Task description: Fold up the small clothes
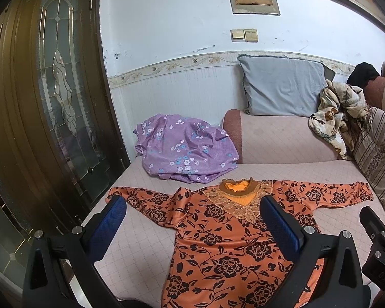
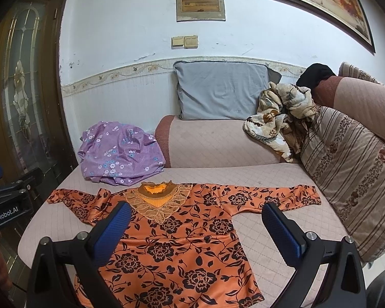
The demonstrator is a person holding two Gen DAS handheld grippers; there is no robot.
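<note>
An orange top with a black flower print (image 1: 225, 241) lies spread flat on the pink quilted sofa seat (image 1: 146, 233), both sleeves out, lace collar toward the wall. It also shows in the right wrist view (image 2: 182, 243). My left gripper (image 1: 192, 205) is open and empty, hovering above the top's left half; its left sleeve (image 1: 146, 202) lies between the blue pads. My right gripper (image 2: 196, 215) is open and empty above the top's right half. The right sleeve (image 2: 274, 196) reaches toward the striped cushion.
A crumpled purple floral garment (image 1: 184, 151) lies behind the top. A grey pillow (image 1: 282, 87) leans on the wall, with a beige floral cloth (image 1: 338, 113) beside it. A striped cushion (image 2: 351, 166) stands at the right. A wooden glass door (image 1: 51, 102) is at the left.
</note>
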